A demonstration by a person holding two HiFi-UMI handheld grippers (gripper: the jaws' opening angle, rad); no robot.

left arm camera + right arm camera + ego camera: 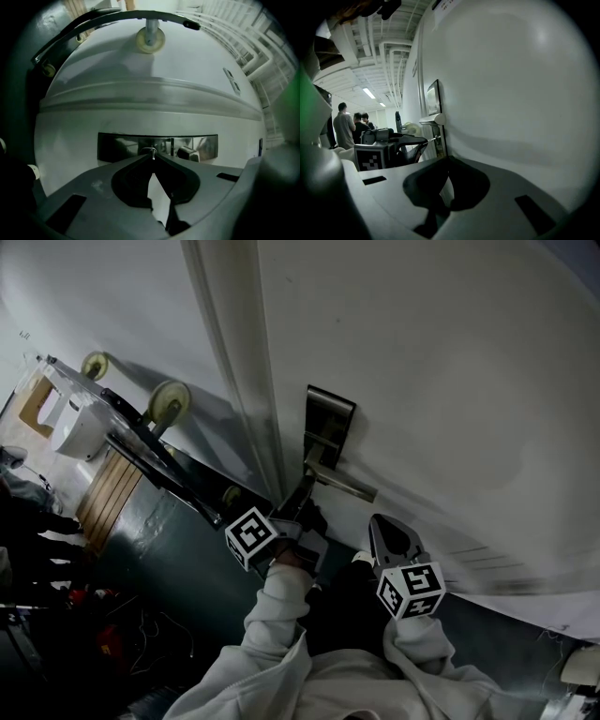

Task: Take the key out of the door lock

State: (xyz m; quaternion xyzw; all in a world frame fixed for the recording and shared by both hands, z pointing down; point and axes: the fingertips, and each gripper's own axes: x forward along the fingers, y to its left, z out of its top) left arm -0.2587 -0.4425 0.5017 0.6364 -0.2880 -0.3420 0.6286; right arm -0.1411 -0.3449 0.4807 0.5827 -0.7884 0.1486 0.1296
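The white door carries a metal lock plate with a lever handle. My left gripper points level at the plate just below the lever. Its jaws are shut on the small metal key, which sticks out of the lock plate. The right gripper view shows the key bridging the left gripper and the plate under the handle. My right gripper hangs beside the door to the right of the lever, shut and empty, its tips close to the door face.
A wheeled black-framed cart stands tipped against the wall left of the door frame. A white device and wooden slats lie further left. People stand far off down the hall.
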